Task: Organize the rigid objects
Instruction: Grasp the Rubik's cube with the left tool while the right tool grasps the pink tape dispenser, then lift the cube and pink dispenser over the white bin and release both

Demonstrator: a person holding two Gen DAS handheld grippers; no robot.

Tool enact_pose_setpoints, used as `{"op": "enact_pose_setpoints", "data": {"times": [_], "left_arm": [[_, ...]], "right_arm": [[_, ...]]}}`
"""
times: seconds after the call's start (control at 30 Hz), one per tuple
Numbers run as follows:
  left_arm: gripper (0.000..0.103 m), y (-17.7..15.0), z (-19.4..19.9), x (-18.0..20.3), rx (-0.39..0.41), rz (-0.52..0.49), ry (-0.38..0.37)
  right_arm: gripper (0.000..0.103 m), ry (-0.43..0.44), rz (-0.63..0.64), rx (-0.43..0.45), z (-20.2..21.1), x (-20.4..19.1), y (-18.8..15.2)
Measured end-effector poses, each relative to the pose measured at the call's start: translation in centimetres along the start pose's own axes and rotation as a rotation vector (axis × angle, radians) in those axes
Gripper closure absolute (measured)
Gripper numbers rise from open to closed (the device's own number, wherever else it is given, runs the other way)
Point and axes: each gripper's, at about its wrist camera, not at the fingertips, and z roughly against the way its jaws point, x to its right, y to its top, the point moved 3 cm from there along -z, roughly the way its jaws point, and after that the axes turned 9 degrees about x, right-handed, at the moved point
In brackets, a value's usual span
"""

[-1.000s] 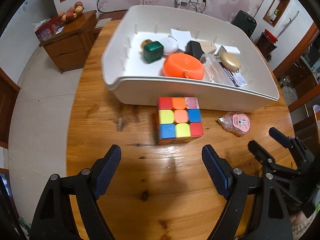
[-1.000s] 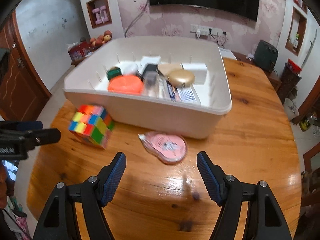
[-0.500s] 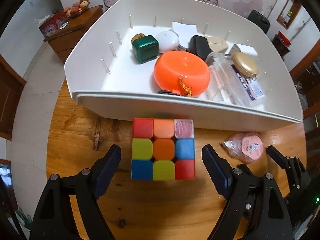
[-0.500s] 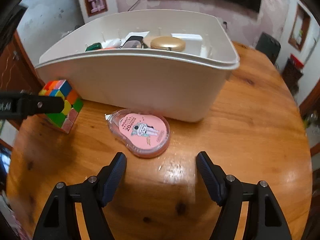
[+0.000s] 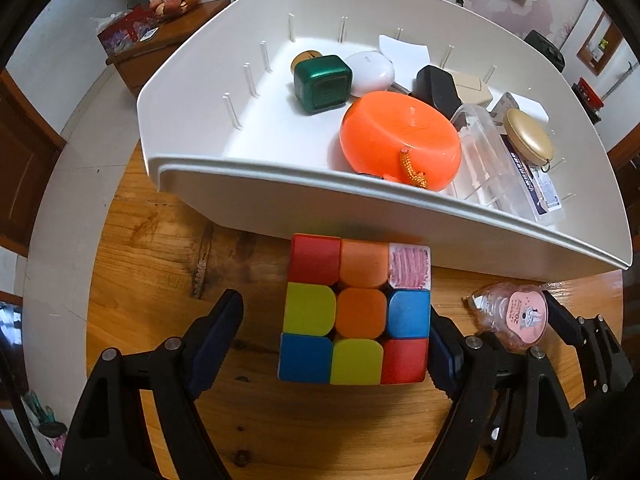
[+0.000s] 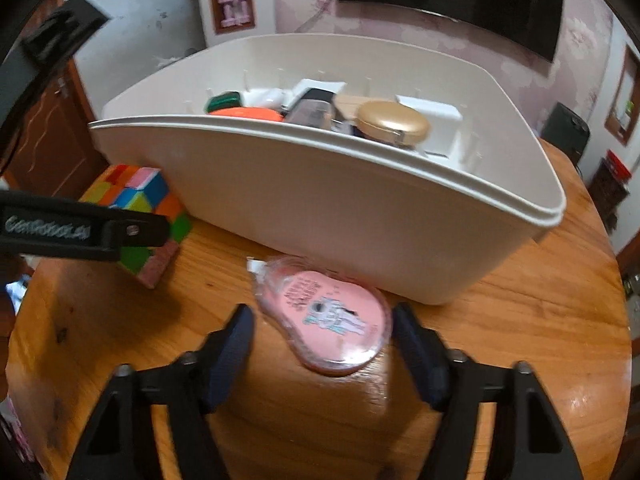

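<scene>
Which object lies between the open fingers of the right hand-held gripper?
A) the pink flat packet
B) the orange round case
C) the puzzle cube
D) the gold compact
A: in the right wrist view the pink flat packet lies on the wooden table between the open fingers of the right hand-held gripper, in front of the white bin.

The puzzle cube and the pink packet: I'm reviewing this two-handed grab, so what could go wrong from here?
1. The left gripper is off-center on the puzzle cube: one finger seems to touch, the other stands apart, so closing may shove or twist it.
2. The pink packet lies flat and glossy between the right gripper's open fingers; they may slide over it.
3. The white bin sits close behind both, risking a bump.
</scene>
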Motion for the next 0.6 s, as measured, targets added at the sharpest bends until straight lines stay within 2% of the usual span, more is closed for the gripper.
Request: {"op": "enact_pose_setpoints", "data": {"times": [0.07, 0.13, 0.37, 0.6], "left_arm": [[0.033, -0.1, 0.1, 0.3, 0.0, -0.005, -0.024], [0.042, -0.2, 0.2, 0.7, 0.001, -0.018, -0.033], [0.043, -0.9, 1.0, 0.6, -0.002, -0.031, -0.013], [0.043, -1.3, 4.9, 0.2, 0.035, -0.063, -0.018]], "right_arm": [[0.039, -0.003, 0.006, -0.003, 0.1, -0.2, -0.1], [0.039, 0.011, -0.008, -0.006, 0.4, -0.3, -0.2], [0.039, 0.05, -0.036, 0.019, 2.9, -0.8, -0.2], [0.039, 0.036, -0.025, 0.071, 6.6, -1.6, 1.1]]}}
